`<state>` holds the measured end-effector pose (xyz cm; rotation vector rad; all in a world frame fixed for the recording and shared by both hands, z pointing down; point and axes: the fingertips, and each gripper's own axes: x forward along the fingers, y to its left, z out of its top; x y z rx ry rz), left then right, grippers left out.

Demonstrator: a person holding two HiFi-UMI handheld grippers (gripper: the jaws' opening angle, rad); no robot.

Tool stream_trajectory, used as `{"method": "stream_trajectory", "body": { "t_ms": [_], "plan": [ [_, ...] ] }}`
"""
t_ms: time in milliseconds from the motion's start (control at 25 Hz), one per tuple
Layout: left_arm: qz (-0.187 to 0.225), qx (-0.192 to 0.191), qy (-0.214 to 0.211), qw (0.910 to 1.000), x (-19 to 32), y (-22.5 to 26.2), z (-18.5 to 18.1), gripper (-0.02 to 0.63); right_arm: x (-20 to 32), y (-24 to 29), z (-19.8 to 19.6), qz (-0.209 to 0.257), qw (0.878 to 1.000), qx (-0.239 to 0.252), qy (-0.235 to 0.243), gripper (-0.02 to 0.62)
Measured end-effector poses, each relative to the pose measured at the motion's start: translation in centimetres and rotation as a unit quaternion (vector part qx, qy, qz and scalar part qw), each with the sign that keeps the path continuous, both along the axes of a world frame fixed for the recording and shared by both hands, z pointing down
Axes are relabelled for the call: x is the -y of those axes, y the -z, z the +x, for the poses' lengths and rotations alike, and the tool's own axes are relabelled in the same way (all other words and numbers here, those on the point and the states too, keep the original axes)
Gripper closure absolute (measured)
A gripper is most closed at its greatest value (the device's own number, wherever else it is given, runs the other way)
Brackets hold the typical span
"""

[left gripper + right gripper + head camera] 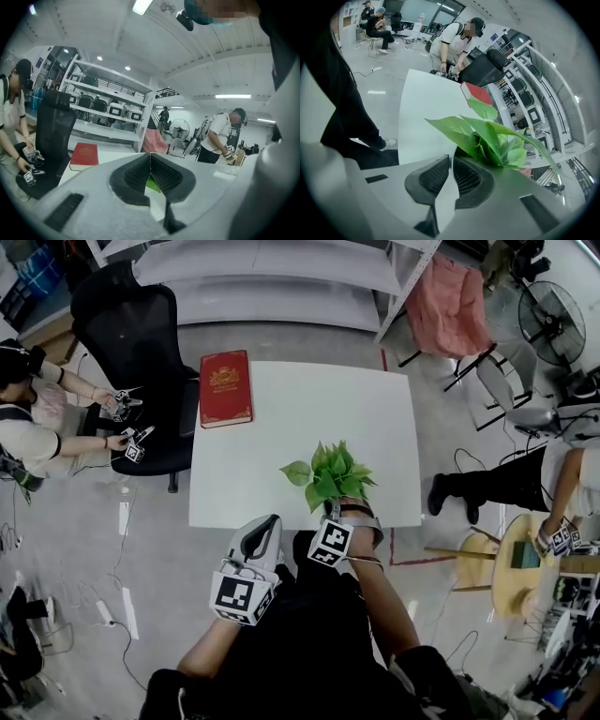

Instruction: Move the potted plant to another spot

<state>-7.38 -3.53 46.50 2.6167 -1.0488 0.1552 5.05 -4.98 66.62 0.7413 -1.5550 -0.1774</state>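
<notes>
The potted plant [330,474] is pinched by its rim in the right claw [451,158], the left claw [150,155] closed empty; it could be tipped by a jerky lift.

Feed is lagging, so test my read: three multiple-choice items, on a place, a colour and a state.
1. Where on the table does the potted plant stand? A near edge B far left corner C centre
2. What colour is the book? A blue B red C green
3. How are the left tool's jaws? A wide apart B together, empty C clamped on the book
Answers: 1 A, its leaves sit by the near edge; 2 B, red cover; 3 B, pads meet with nothing between.
</notes>
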Motion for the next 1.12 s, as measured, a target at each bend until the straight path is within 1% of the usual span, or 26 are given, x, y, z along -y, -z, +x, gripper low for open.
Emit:
{"method": "stream_trajectory", "body": {
  "t_ms": [480,760,1120],
  "plan": [
    [-0.001,-0.003,-0.022,0.9998,-3.1,-0.5,-0.2,0.589,-5.1,-1.3,-1.1,-0.012,1.000,0.007,-0.018,0.560],
    [-0.001,0.000,-0.029,0.9996,-3.4,-0.8,-0.1,0.589,-6.6,-2.8,-1.6,-0.026,0.999,0.009,-0.023,0.560],
    [-0.008,0.005,-0.028,0.9996,-2.9,-1.4,-0.6,0.589,-7.2,-5.2,-2.0,-0.047,0.998,0.011,-0.026,0.560]
  ]
}}
